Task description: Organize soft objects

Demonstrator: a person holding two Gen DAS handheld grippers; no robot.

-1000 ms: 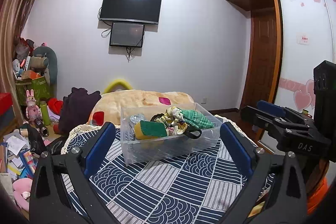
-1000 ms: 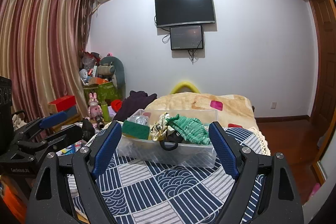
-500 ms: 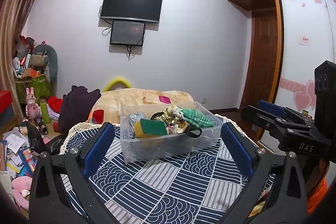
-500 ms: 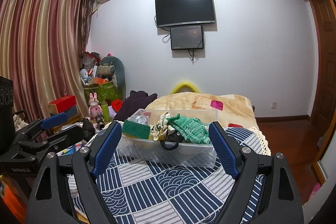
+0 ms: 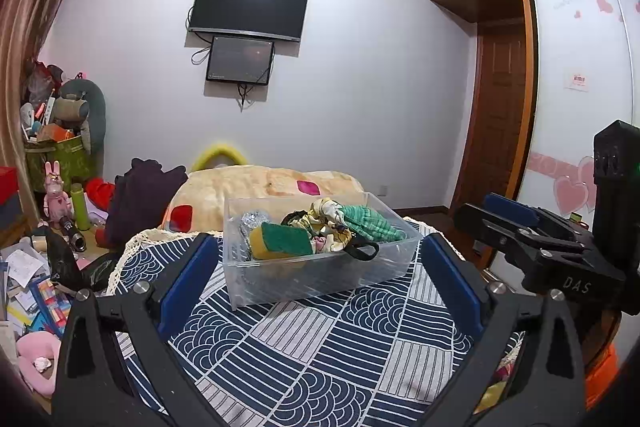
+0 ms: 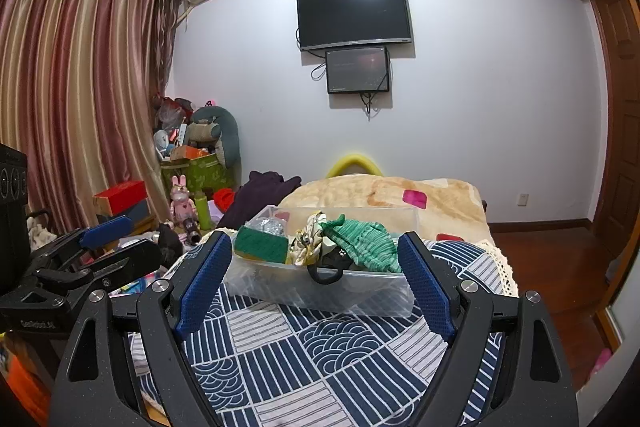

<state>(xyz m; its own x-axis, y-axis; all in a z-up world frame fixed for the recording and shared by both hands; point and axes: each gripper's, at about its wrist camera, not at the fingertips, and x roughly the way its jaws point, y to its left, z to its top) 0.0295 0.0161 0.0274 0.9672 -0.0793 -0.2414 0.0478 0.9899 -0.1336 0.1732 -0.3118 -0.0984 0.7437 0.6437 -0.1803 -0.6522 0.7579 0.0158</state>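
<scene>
A clear plastic bin (image 5: 320, 277) (image 6: 320, 291) stands on a blue and white patterned cloth (image 5: 304, 355) (image 6: 320, 355). In it lie a green and yellow sponge (image 5: 282, 245) (image 6: 262, 247), a green knit cloth (image 5: 370, 223) (image 6: 362, 241), a floral fabric (image 5: 330, 217) (image 6: 308, 243), a silvery item (image 5: 254, 218) and a black loop (image 5: 362, 251) (image 6: 324, 273). My left gripper (image 5: 318, 267) is open and empty, short of the bin. My right gripper (image 6: 316, 267) is open and empty too, also short of the bin. Each gripper shows at the edge of the other's view.
A bed with a tan blanket (image 5: 260, 187) lies behind the bin. Clutter, toys and a green box (image 5: 60, 155) fill the left floor. A TV (image 5: 248, 7) hangs on the far wall. A wardrobe and door (image 5: 500, 115) stand at right.
Both grippers have held almost still. The left view has shifted very slightly, and the bin's contents have not moved.
</scene>
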